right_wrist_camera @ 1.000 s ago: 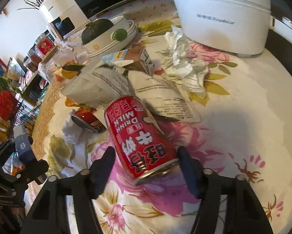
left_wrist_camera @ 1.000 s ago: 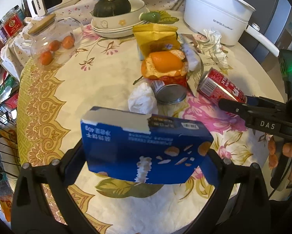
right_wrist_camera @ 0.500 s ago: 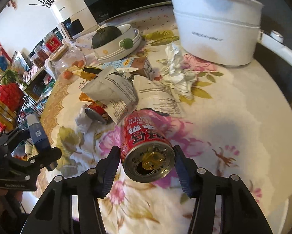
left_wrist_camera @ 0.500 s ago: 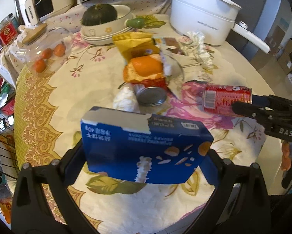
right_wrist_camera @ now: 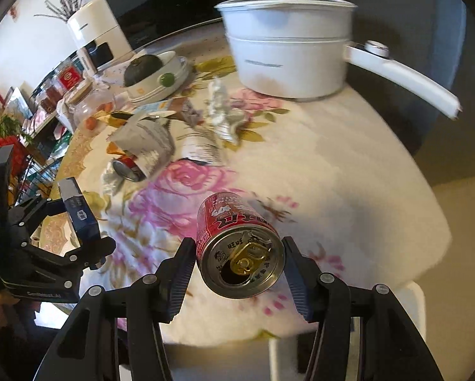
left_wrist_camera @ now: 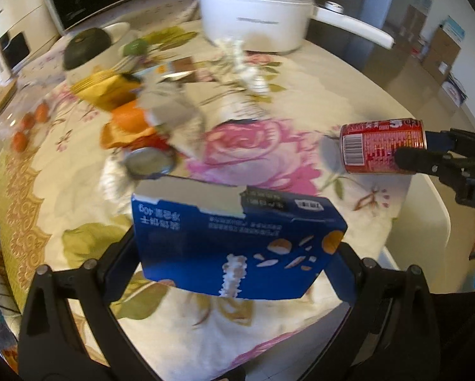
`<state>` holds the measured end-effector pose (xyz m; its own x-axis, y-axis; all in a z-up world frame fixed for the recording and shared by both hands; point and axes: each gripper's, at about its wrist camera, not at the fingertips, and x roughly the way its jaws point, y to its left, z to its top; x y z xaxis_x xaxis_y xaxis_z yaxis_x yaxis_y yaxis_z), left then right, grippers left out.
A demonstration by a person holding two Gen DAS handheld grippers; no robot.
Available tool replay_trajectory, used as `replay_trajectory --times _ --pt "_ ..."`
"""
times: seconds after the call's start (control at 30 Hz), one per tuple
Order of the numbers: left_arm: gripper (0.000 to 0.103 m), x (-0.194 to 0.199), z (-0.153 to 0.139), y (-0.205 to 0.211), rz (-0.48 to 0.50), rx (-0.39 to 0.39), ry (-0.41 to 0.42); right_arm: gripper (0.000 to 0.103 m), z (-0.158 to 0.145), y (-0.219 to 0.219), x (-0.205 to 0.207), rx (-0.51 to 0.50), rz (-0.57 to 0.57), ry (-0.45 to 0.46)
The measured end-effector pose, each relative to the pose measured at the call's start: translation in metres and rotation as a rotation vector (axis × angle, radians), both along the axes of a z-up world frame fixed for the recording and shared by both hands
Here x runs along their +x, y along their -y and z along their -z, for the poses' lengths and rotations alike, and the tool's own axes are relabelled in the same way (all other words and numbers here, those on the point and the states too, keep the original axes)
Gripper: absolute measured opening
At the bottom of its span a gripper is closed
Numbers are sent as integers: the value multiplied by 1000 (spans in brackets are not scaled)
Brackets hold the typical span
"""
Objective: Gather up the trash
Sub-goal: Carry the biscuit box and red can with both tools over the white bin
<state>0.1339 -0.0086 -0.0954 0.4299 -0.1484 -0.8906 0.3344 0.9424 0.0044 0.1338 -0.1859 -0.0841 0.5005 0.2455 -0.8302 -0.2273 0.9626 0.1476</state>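
Left tool: pinching a blue carton by its two ends, held clear above the near edge of the round floral bench.

Right tool: pads pressed on either side of a red drink can, opened end facing the camera, lifted off the bench at its near right edge.

Remaining on the bench, toward the middle and left: second can on its side, crumpled paper, grey wrapper, yellow packet.

Far side: white pot with long handle; bowl holding a dark squash.
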Motion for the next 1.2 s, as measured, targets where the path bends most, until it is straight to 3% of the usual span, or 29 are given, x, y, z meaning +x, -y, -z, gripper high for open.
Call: replay_trajectory --times 0.63,1.0,1.2 --pt "100 -28 -4 131 224 -25 15 56 -9 121 -69 -18 194 -21" --pt "100 -71 16 212 468 -9 40 56 10 189 -119 -21 306 -70" --pt "100 -86 34 233 542 15 46 56 26 210 -135 -32 344 -116"
